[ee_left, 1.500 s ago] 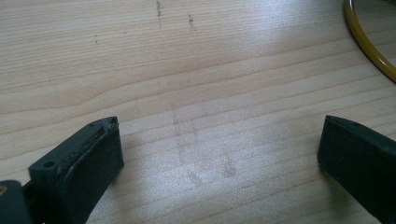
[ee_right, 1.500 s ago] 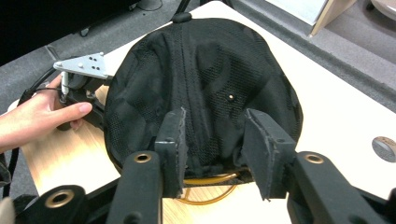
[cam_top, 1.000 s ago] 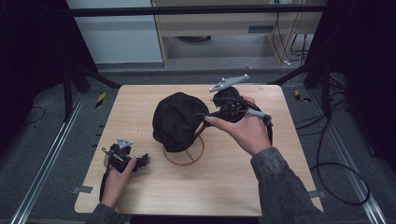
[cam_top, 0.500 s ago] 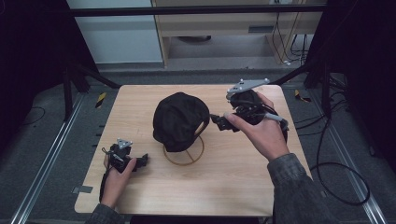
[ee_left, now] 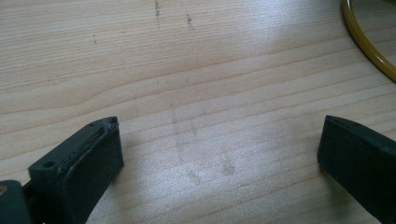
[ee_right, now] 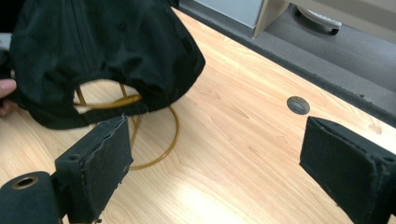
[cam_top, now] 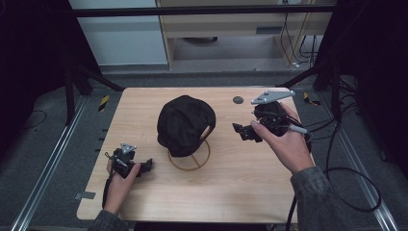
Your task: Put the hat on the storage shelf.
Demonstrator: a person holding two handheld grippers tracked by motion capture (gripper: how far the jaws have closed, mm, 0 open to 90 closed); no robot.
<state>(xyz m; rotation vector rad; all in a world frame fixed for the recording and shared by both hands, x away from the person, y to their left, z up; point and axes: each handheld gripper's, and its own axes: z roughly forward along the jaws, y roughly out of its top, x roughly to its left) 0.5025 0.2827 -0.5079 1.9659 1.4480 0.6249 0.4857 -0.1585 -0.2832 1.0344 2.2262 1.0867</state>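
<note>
Sitting mid-frame on its yellow wire stand [cam_top: 188, 155], the black fabric cap [cam_top: 184, 124] suits a slow, level approach from the gaping right tool [cam_top: 242, 131]; left tool [cam_top: 144, 165] rests wide apart on the pale wooden counter [cam_top: 240, 192].

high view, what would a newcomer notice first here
A black cap perched on a yellow wire stand sits mid-table. The right hand-held gripper hangs open just right of it, clear of the cap. The left hand-held gripper rests open near the table's front left.

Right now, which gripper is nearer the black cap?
Right. The right gripper hangs just off the black cap, jaws open toward it; the left gripper rests at the table's near-left, farther away.
</note>
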